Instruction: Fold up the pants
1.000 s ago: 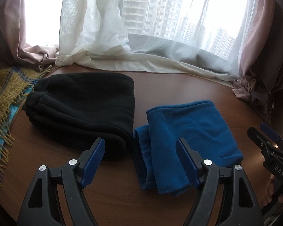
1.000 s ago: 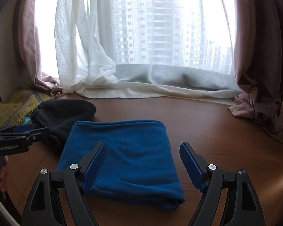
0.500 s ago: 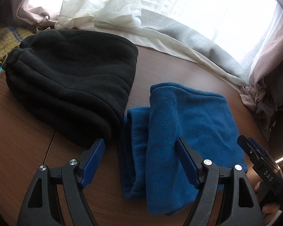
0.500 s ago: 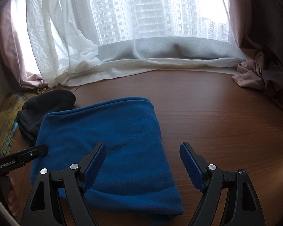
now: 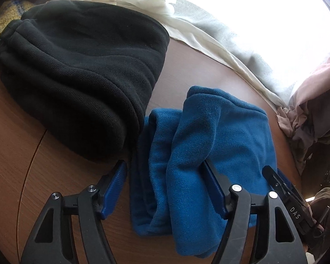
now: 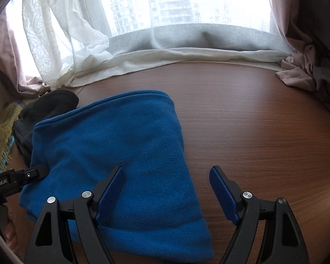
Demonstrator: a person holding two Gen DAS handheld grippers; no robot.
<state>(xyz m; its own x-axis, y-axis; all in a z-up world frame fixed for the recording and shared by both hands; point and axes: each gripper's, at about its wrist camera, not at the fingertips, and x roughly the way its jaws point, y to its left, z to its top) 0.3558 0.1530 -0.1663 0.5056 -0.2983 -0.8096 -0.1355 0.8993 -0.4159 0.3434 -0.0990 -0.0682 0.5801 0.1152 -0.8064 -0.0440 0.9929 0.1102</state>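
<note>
The folded blue fleece pants lie on the wooden table; they also show in the right wrist view. My left gripper is open, low over the pants' near left edge, with its right finger pressed into the fabric layers and its left finger on the table side. My right gripper is open over the pants' near right edge, its left finger above the cloth and its right finger above bare table. The left gripper's tip touches the pants' left side in the right wrist view.
Folded black pants lie just left of the blue ones, touching them. A yellow fringed blanket lies at the far left. White sheer curtains and pink drapes pool along the table's back edge.
Both grippers have moved forward and down toward the blue pants. The left gripper's right finger has pushed into the pants' left folds. Both stay open.
</note>
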